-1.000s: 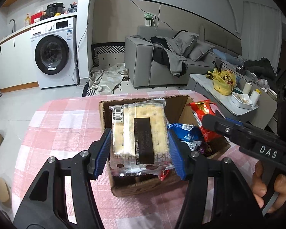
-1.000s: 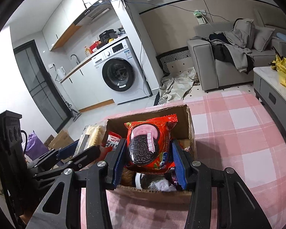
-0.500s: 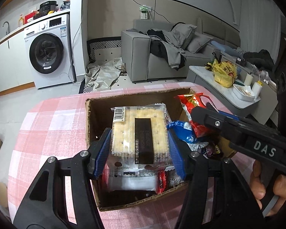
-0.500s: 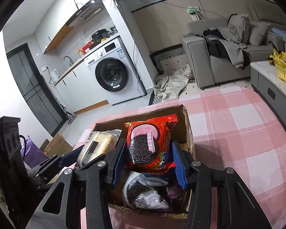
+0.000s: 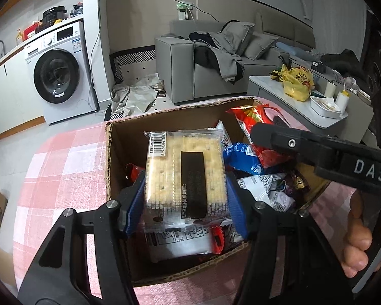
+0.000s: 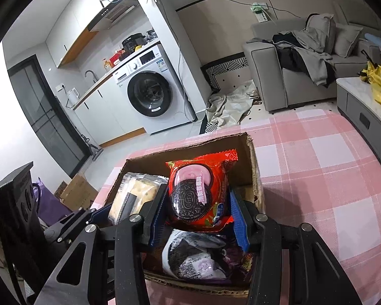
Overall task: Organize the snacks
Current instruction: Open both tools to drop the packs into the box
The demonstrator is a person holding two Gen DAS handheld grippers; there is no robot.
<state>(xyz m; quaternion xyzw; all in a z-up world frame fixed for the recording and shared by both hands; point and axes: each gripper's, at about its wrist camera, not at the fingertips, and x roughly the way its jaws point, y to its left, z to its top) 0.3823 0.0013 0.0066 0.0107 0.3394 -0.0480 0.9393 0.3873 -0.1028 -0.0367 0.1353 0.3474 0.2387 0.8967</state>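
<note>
Clamping a cracker pack [image 5: 185,175], the left hand-held gripper [image 5: 185,198]; the right [image 6: 199,218] grips an Oreo packet [image 6: 200,195], seemingly above the box [image 6: 251,167].

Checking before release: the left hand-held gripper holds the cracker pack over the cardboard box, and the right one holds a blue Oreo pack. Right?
Not quite. The right hand-held gripper holds a red Oreo pack, as the right wrist view shows. The left hand-held gripper does hold the cracker pack over the cardboard box.

White washing machine [image 5: 56,76] far left under a counter, grey sofa [image 5: 216,66] piled with clothes far centre, low cabinet [image 5: 299,111] right, pale tiled floor [image 5: 38,137], beige panelled wall [image 5: 144,20].
</note>
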